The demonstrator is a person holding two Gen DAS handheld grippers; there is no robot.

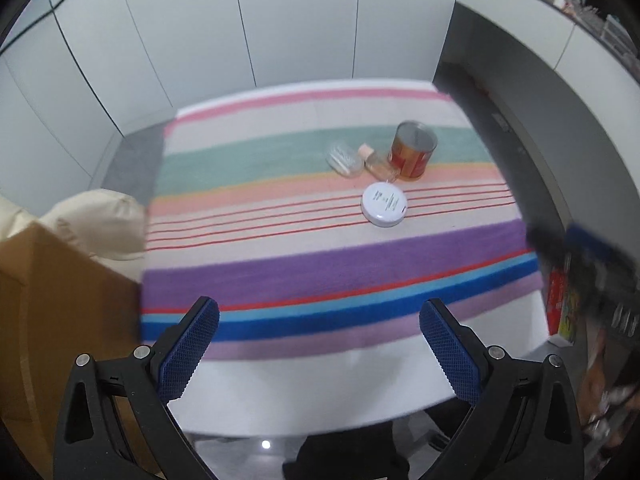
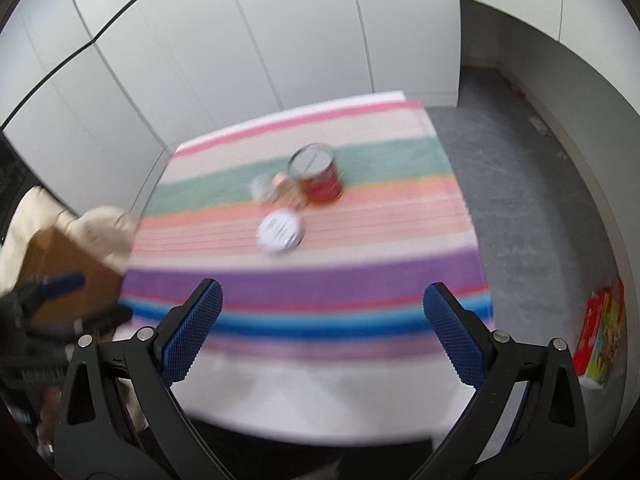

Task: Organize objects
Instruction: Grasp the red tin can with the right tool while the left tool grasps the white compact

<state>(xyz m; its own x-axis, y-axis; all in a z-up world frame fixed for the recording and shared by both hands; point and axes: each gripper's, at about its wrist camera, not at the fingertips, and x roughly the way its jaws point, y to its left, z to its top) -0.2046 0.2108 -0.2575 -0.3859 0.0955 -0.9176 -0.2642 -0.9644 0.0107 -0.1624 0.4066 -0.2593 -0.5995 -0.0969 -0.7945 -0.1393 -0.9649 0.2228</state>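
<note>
Four task items on the striped cloth (image 1: 280, 256), all clustered toward the far right of centre in the left wrist view.

One open-topped red-and-gold tin can (image 1: 414, 150), upright on the green stripe. At the can's 9 o'clock, one small bottle with a peach cap (image 1: 378, 164), lying on its side and touching or nearly touching the can; contact not resolvable. At the bottle's 9 o'clock, just beside it, one clear plastic case (image 1: 345, 159), contents too blurred to name. At the can's 7 o'clock, near but apart, one flat round white tin (image 1: 385, 204), lid up, resting on the thin red lines.

Same four seen from the right wrist camera, heavily blurred: the can (image 2: 318, 176), the bottle (image 2: 285, 186), the clear case (image 2: 262, 188), the white tin (image 2: 281, 232) at the can's 7 o'clock.

Left gripper (image 1: 319, 312) spread wide, holding nothing, hanging over the near edge of the cloth, well apart from the cluster. Two blue textured pads (image 1: 188, 348) visible. Right gripper (image 2: 322, 296) likewise spread wide and empty, above the near stripes, well short of the items.

One brown cardboard box (image 1: 48, 300) at 9 o'clock of the table, with one cream cushion (image 1: 92, 220) behind it. One colourful printed carton (image 2: 600, 340) on the grey floor at 3 o'clock. White cabinet panels (image 1: 280, 20) behind.
</note>
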